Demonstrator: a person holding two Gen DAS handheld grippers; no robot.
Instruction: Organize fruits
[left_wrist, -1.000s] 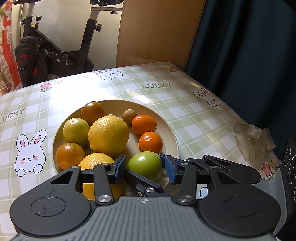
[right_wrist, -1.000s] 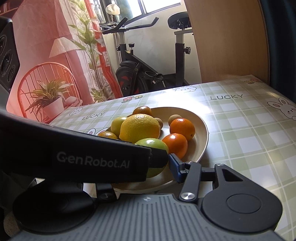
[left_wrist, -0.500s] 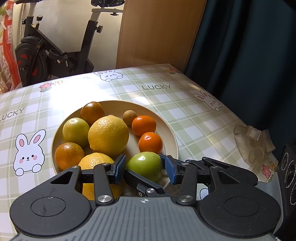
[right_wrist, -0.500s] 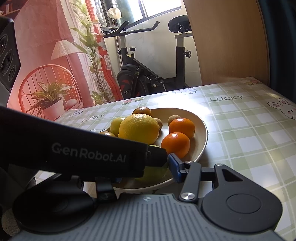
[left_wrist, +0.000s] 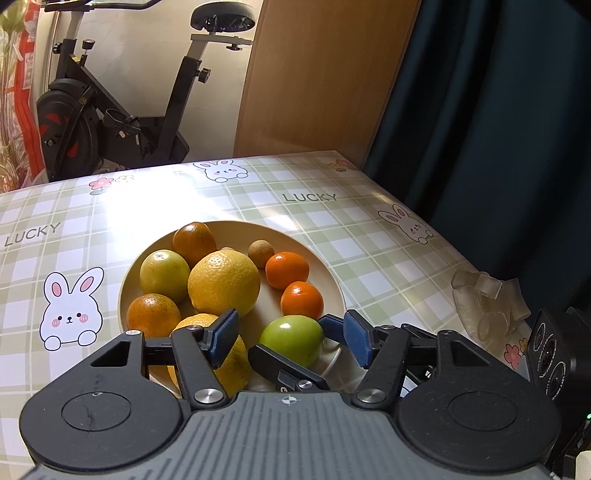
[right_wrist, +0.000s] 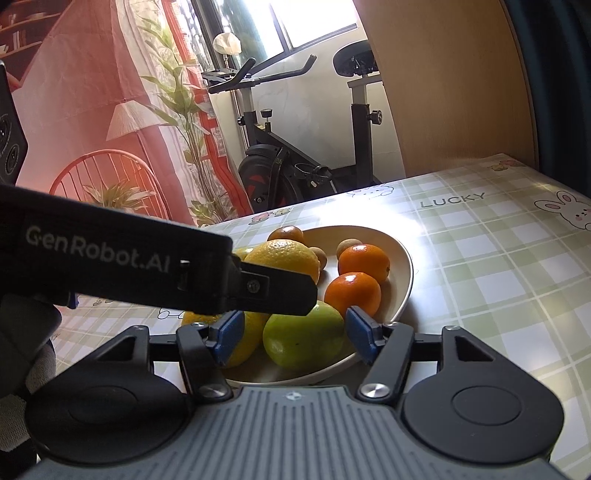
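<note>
On the near edge of the beige plate, a green apple sits between the blue pads of both grippers. The left gripper has just been opening its jaws, and they stand apart with clear gaps on either side of the apple. The right gripper has likewise just been opening; its pads flank the apple without pressing it, the right pad just beside its skin. One dark finger of the right gripper crosses under the apple in the left view. Behind the apple lie a large lemon, two small tangerines, and other oranges. The plate rests on a checked tablecloth with rabbits.
</note>
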